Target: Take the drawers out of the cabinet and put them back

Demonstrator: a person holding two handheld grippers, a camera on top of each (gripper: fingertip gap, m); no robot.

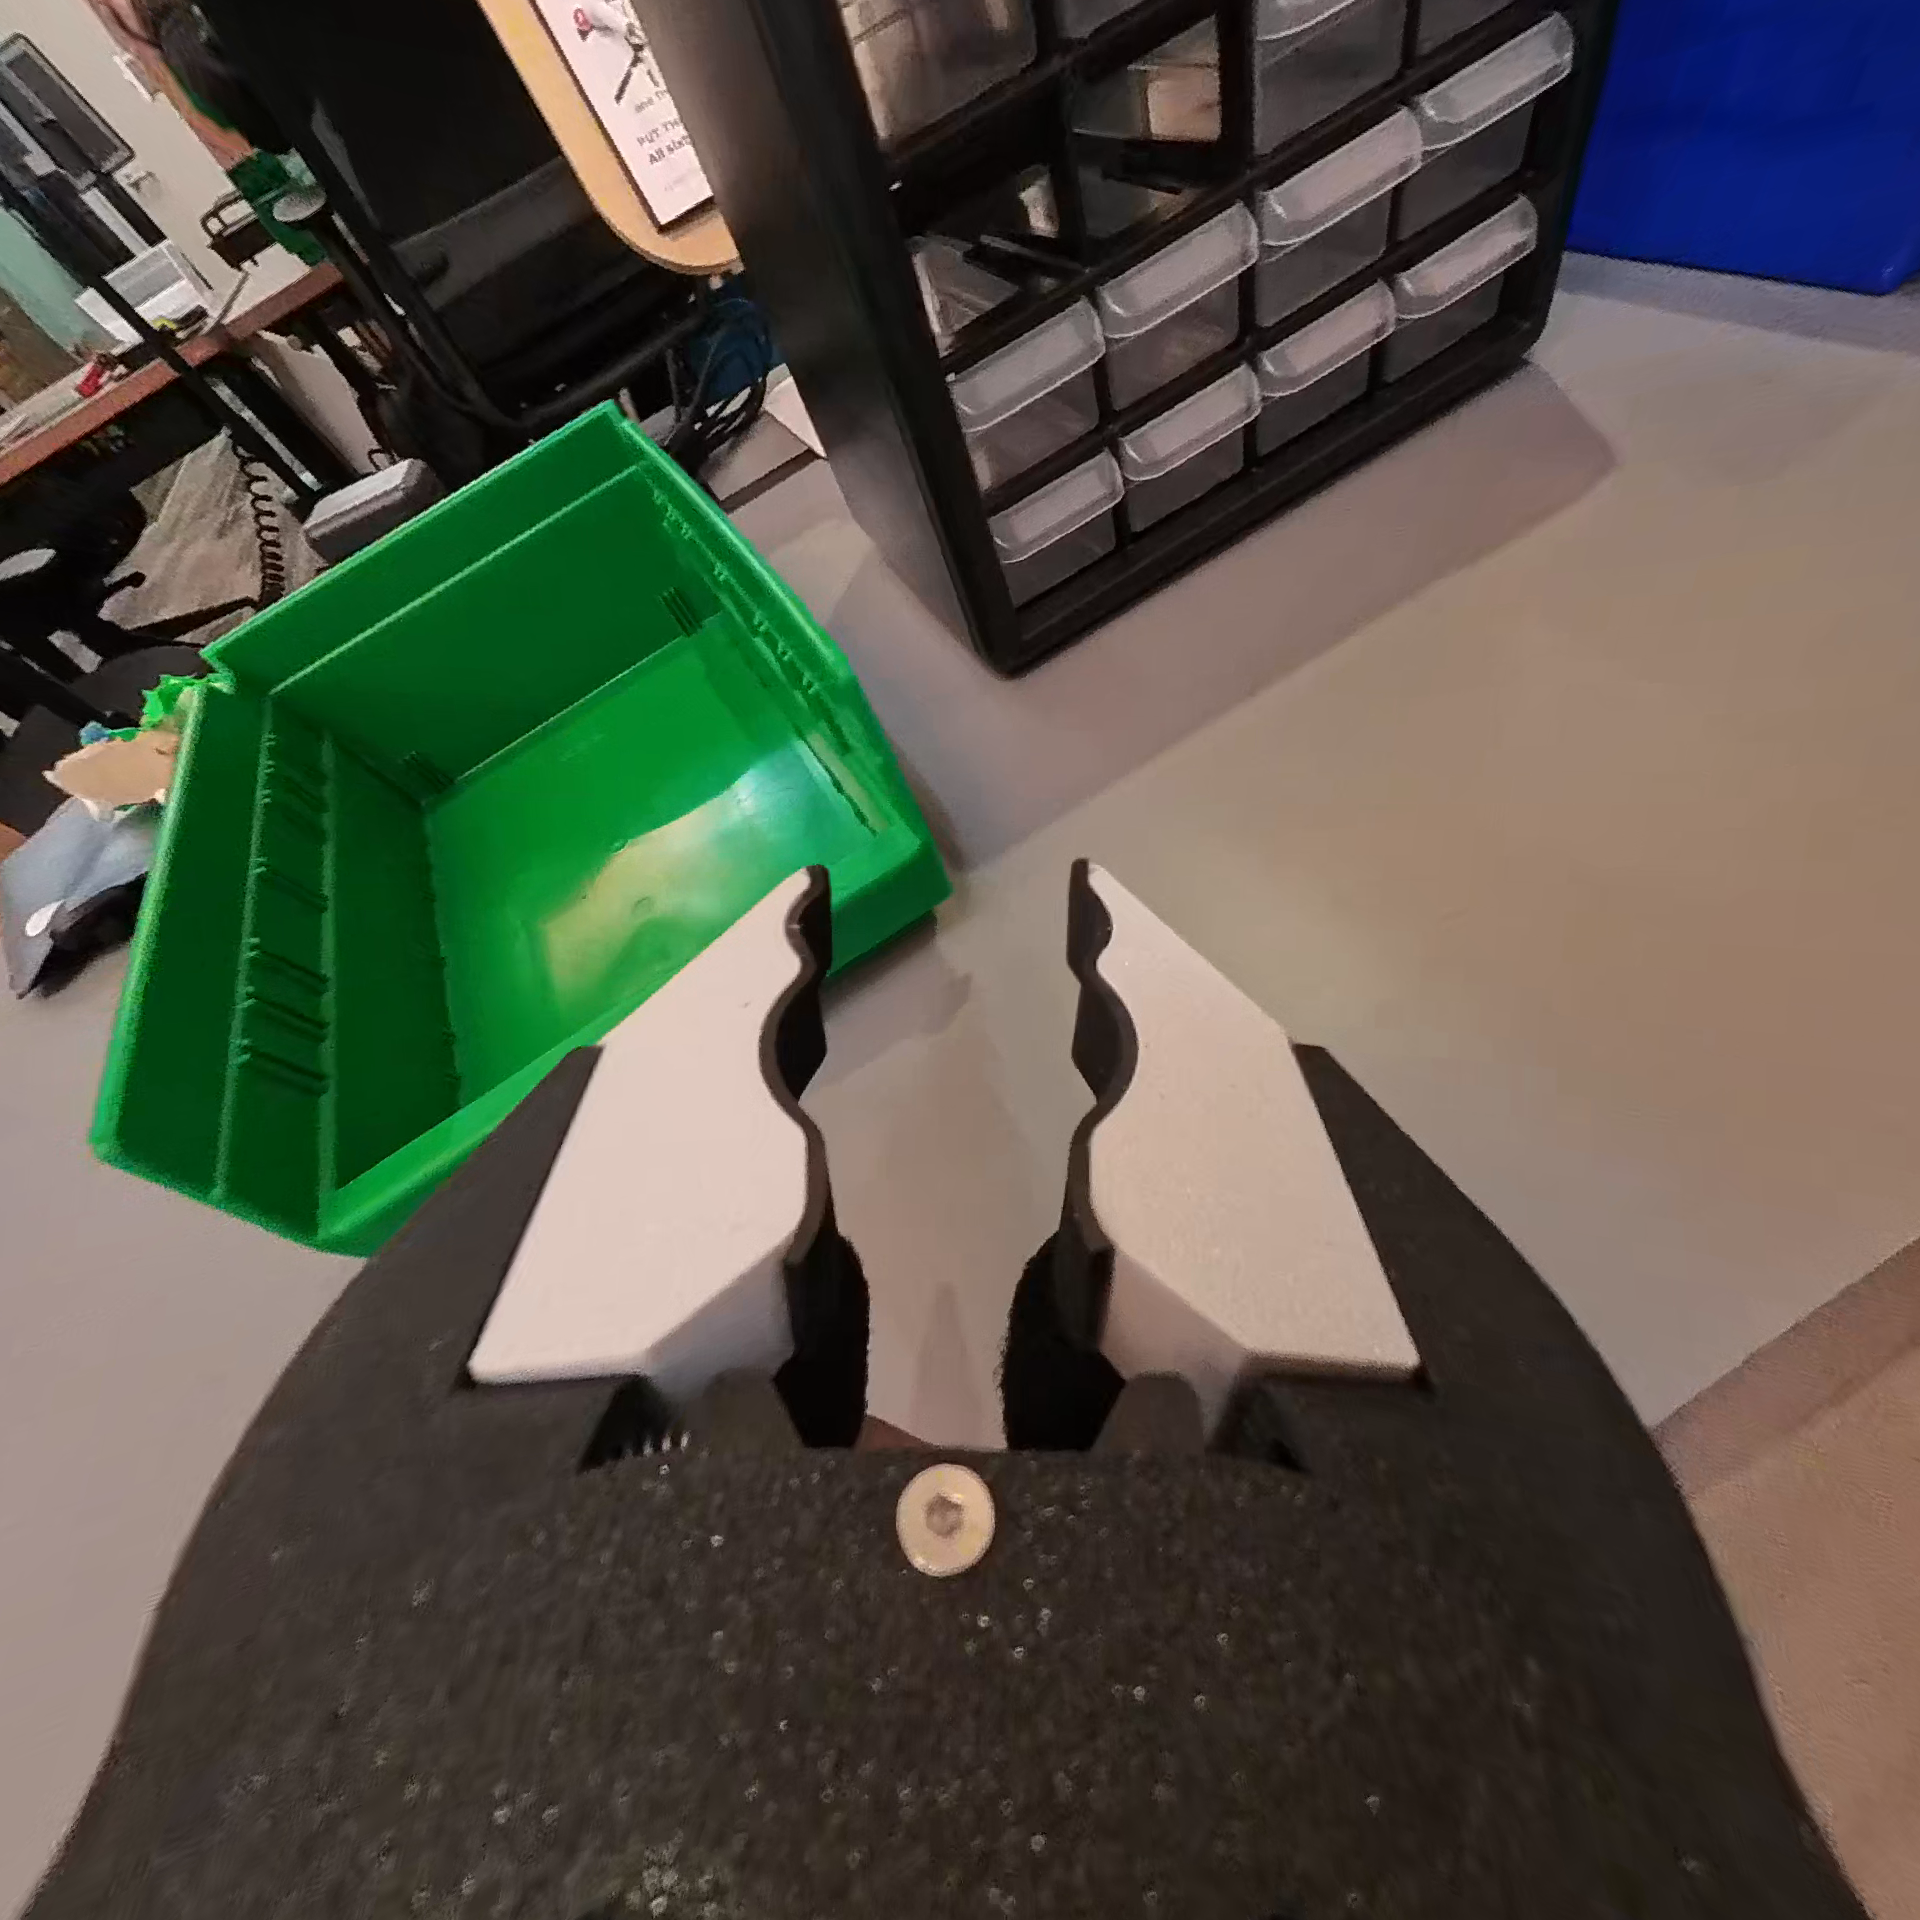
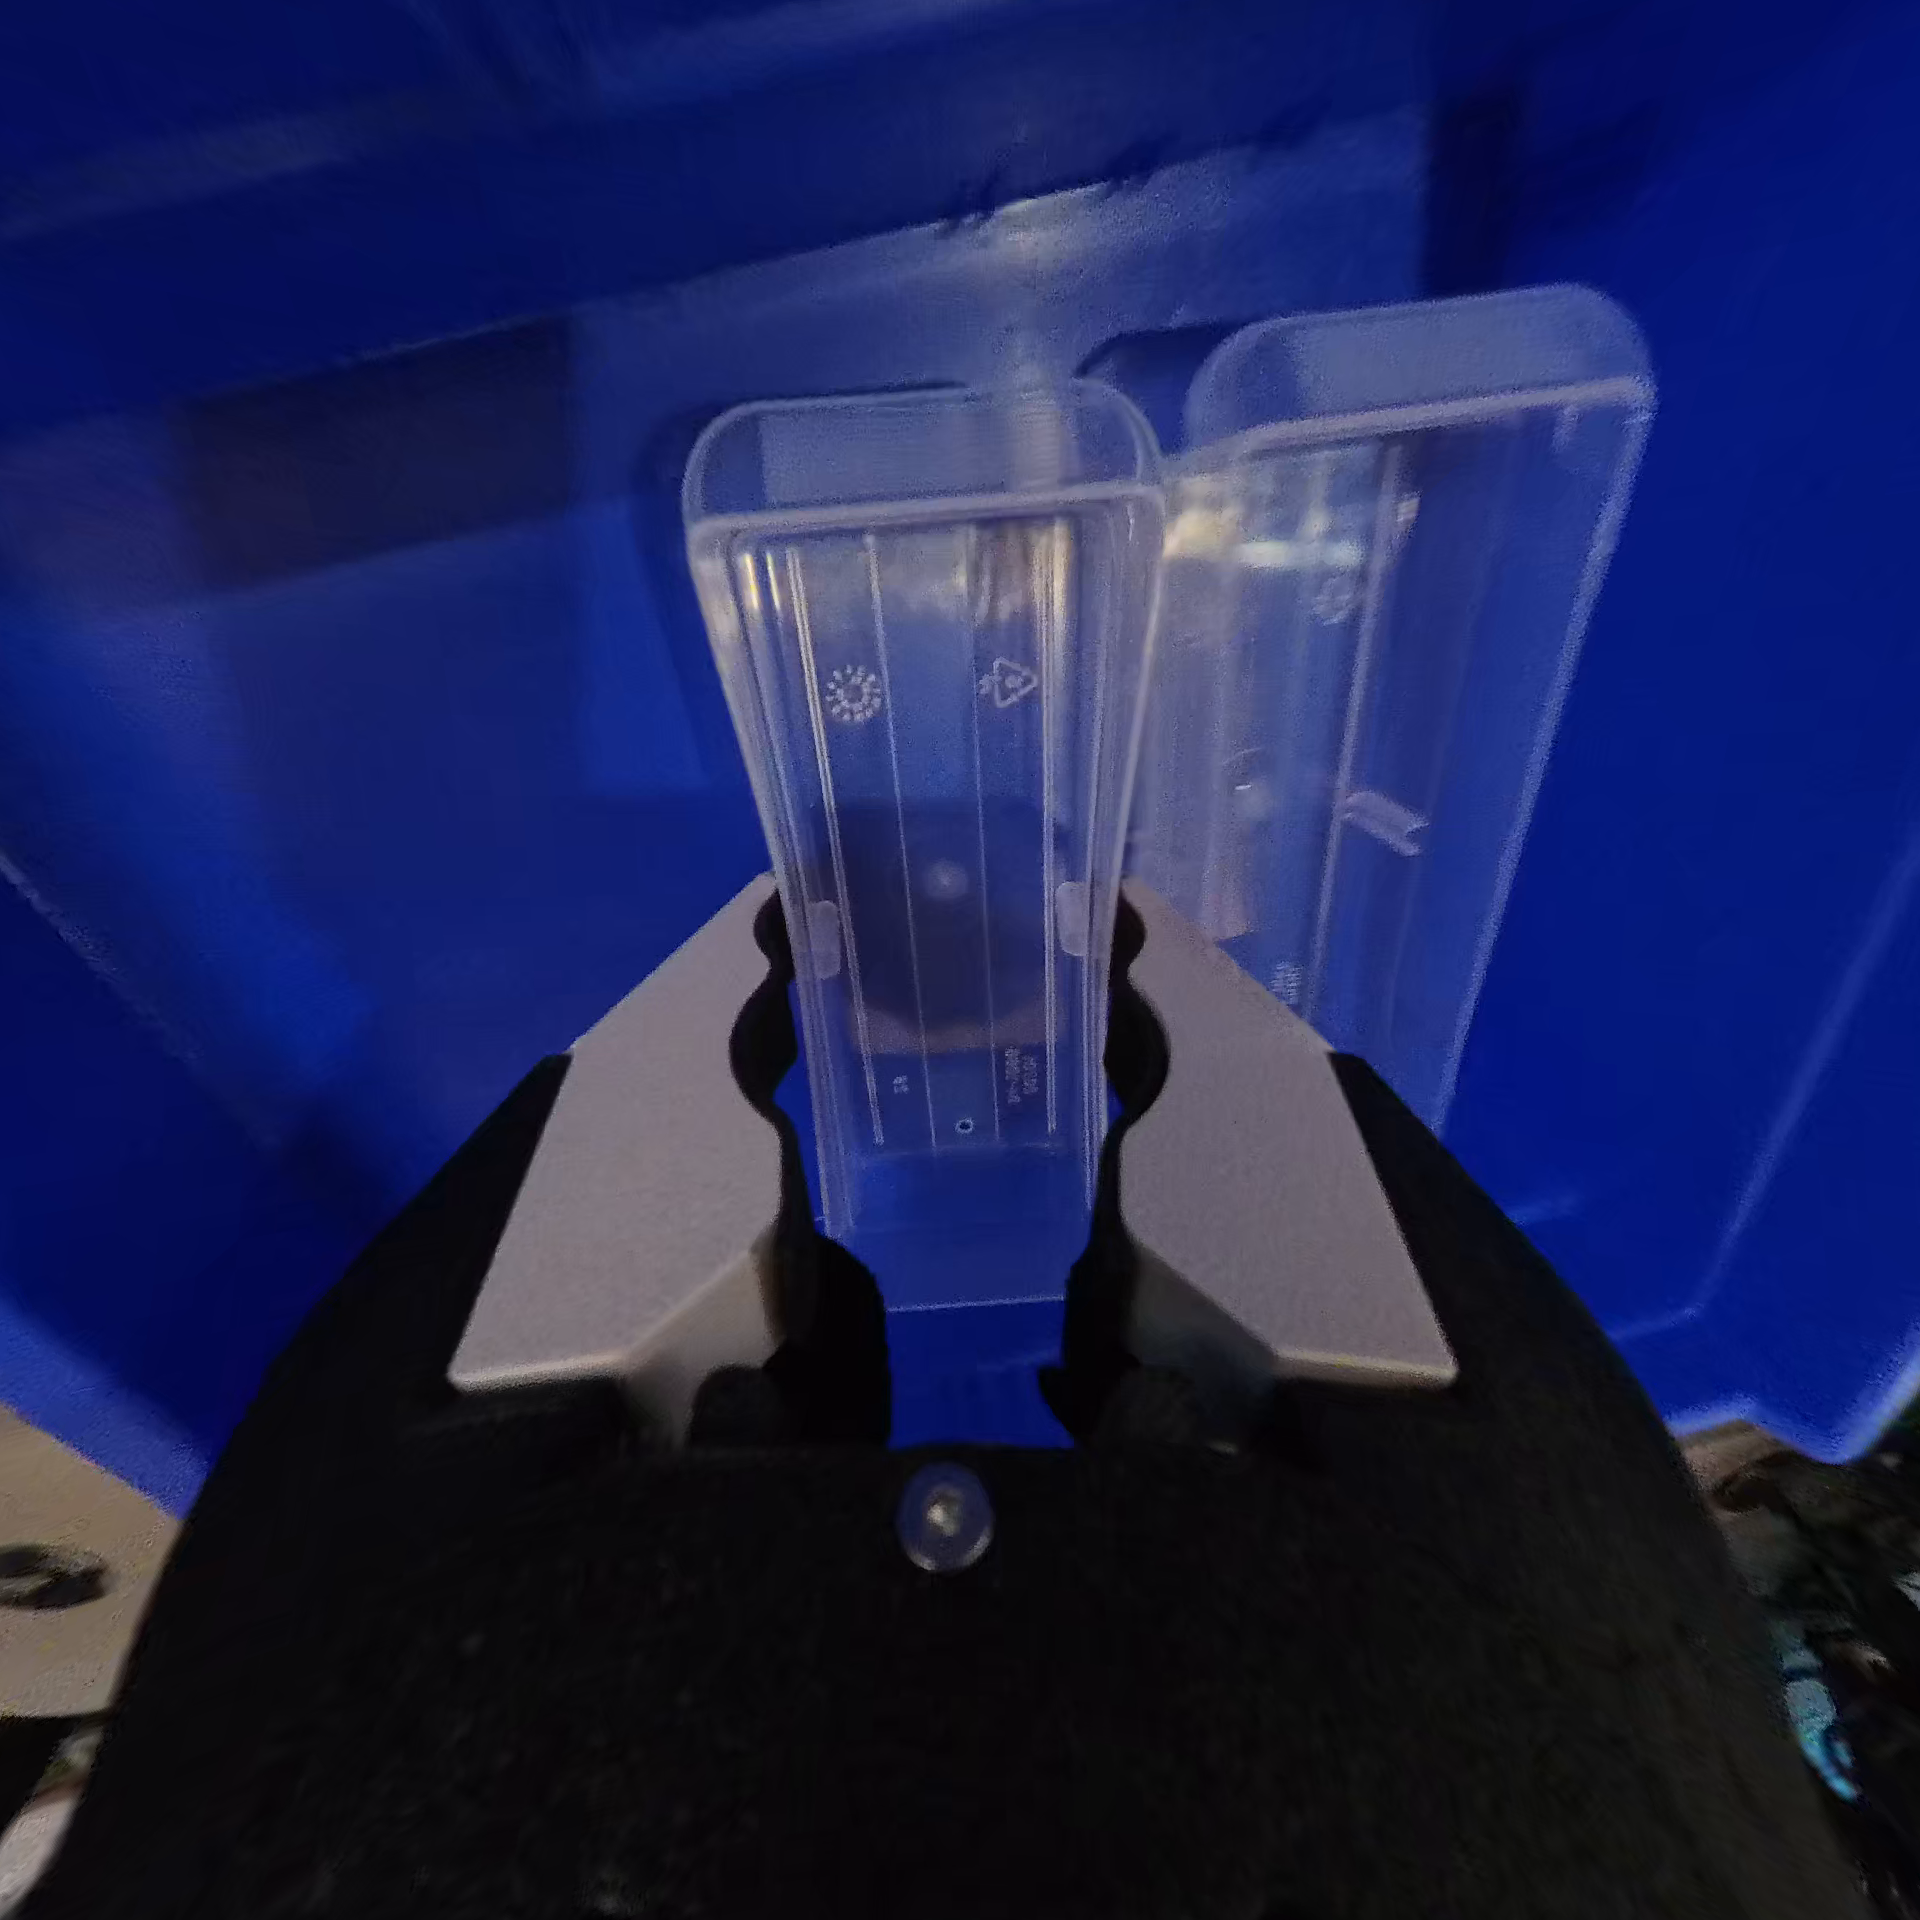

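Note:
A black cabinet [image 1: 925, 436] with many small clear drawers [image 1: 1174, 312] stands at the back of the grey table; a few upper slots are empty. My left gripper [image 1: 951, 883] is open and empty, hovering above the table in front of the cabinet. My right gripper [image 2: 951, 904] is shut on a clear drawer [image 2: 925, 727], holding it by its sides inside a blue bin [image 2: 364, 727]. A second clear drawer [image 2: 1403, 675] leans against the bin wall just right of the held one.
An empty green bin [image 1: 312, 935] sits on the table [image 1: 1455, 831] left of my left gripper. The blue bin [image 1: 1756, 135] shows right of the cabinet. Desks, cables and a round board lie beyond the table's far edge.

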